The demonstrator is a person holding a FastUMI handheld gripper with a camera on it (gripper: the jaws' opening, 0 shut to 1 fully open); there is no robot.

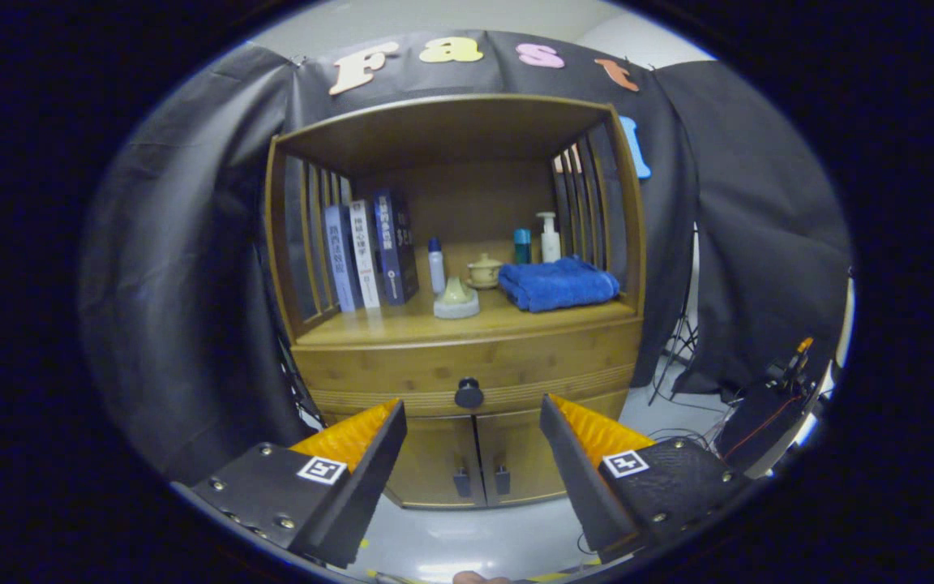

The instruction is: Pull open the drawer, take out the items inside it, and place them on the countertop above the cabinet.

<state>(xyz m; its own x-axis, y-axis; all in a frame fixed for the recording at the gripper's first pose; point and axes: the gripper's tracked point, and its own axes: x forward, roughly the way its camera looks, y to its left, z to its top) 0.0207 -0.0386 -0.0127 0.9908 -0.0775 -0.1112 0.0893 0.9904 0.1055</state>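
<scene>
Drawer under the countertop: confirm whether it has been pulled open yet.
No: the drawer sits flush with the cabinet front, its knob untouched beyond the open gripper.

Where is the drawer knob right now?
The knob sits mid-front on the closed drawer, above the two cabinet doors, beyond the open tool.

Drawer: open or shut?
Shut. The drawer front sits flush with the cabinet; the open gripper is short of its knob.

Hand-held gripper point(471, 414) spread before shut drawer point(467, 369)
</scene>
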